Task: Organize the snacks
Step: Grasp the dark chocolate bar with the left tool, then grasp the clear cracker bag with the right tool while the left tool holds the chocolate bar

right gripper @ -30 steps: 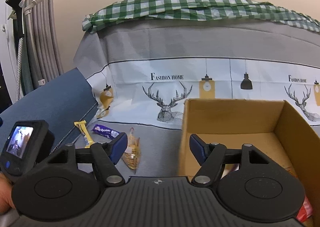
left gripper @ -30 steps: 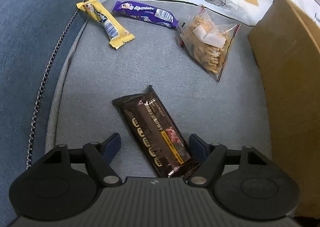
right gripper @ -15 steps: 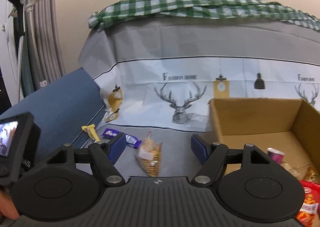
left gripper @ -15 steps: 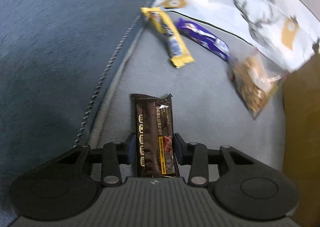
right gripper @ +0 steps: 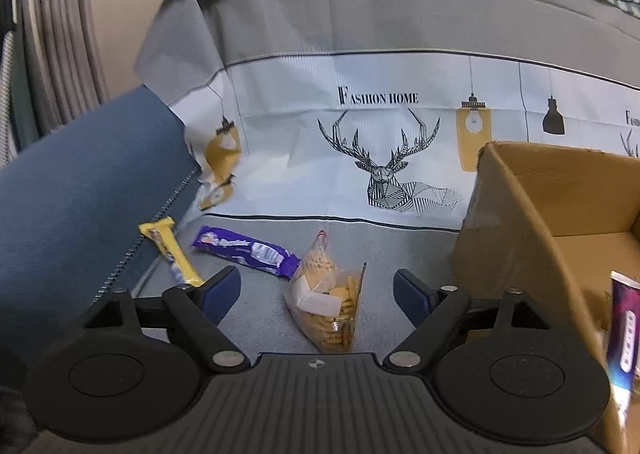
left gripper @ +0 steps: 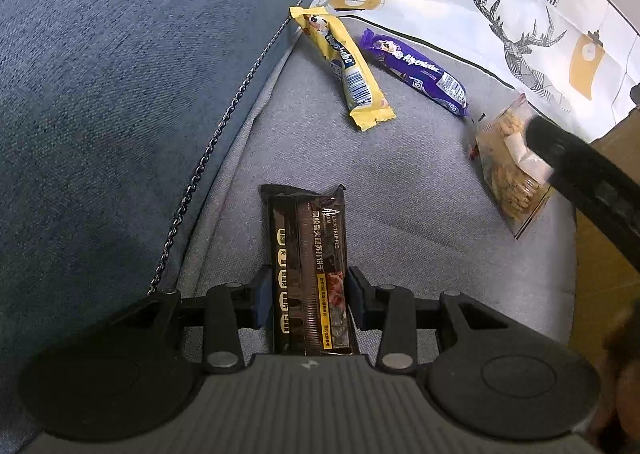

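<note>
My left gripper is shut on a dark brown biscuit pack, which points forward over the grey sofa seat. A yellow candy stick, a purple candy stick and a clear bag of crackers lie further off on the seat. My right gripper is open and empty, and the cracker bag lies on the seat between its fingers. The yellow stick and the purple stick lie beyond it to the left. The cardboard box stands at the right.
The blue sofa arm with a zip rises at the left. A deer-print cover hangs over the backrest. The box holds a purple tube. The other gripper's black arm crosses the right of the left wrist view.
My left gripper closed on the brown pack and turned left with it. My right gripper swung left and down from the box until the cracker bag lay between its fingers.
</note>
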Tool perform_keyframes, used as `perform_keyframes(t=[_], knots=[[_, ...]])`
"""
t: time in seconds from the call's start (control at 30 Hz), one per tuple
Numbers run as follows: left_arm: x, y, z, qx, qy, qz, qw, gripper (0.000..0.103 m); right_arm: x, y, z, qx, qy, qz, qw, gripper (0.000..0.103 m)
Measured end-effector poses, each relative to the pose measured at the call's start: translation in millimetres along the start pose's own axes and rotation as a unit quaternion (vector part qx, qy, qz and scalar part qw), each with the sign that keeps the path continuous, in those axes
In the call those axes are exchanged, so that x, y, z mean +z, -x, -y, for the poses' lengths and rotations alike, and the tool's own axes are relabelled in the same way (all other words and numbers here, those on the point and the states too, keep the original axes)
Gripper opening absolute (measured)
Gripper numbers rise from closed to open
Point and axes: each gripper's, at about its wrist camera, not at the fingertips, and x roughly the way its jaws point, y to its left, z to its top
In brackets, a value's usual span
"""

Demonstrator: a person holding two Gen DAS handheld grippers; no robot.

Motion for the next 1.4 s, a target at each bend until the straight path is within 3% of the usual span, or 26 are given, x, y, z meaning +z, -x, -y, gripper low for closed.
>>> perform_keyframes(t=[0.27,0.33,0.4,0.47,0.83,1.0,1.13,1.23,1.33,1.4], knots=[[0.2,0.6,-1.0,-0.002,0.001,0.001,1.0,0.043,-6.4,-40.0,-0.4,-0.013,0.006,-0.026,1.0,0.086],[0.2,1.1,-2.4,-0.003,0.003,0.0,1.0,0.043,-9.0,-45.4,1.2,-0.004,0.002,-0.036,0.999,0.078],[0.2,1.2,-3.6,-0.004,0.005,0.0,1.0,0.043,-11.1,-48.2,3.2,0.006,-0.002,-0.047,0.999,0.047],[0.6,1.6,-5.4,-0.006,0.009,0.0,0.9999,0.043,-12.5,-45.7,4.3,0.015,-0.002,-0.046,0.999,0.043],[-1.4,8.5,-15.2,-0.026,0.027,0.003,0.9993,0.043,-15.0,4.6,5.2,0.056,0.045,-0.043,0.996,0.04],[-6.3,12.2,-11.0,-0.04,-0.006,0.004,0.9992,0.043,-33.9,48.7,-4.8,0.096,0.094,-0.051,0.99,0.04],[-10.0,16.2,-8.1,-0.038,-0.029,0.016,0.9987,0.043,-65.8,84.1,-17.1,0.095,0.175,-0.036,0.979,0.04],[-12.4,15.8,-6.9,-0.045,-0.039,0.011,0.9982,0.043,-88.8,107.4,-34.1,0.053,0.264,-0.009,0.963,0.04],[-15.0,16.5,-2.9,-0.054,-0.055,0.009,0.997,0.043,-120.8,119.8,-47.9,-0.004,0.367,0.031,0.93,0.041],[-17.7,17.2,1.5,-0.062,-0.072,0.009,0.9954,0.043,-138.2,113.9,-52.4,-0.016,0.407,-0.001,0.913,0.041]])
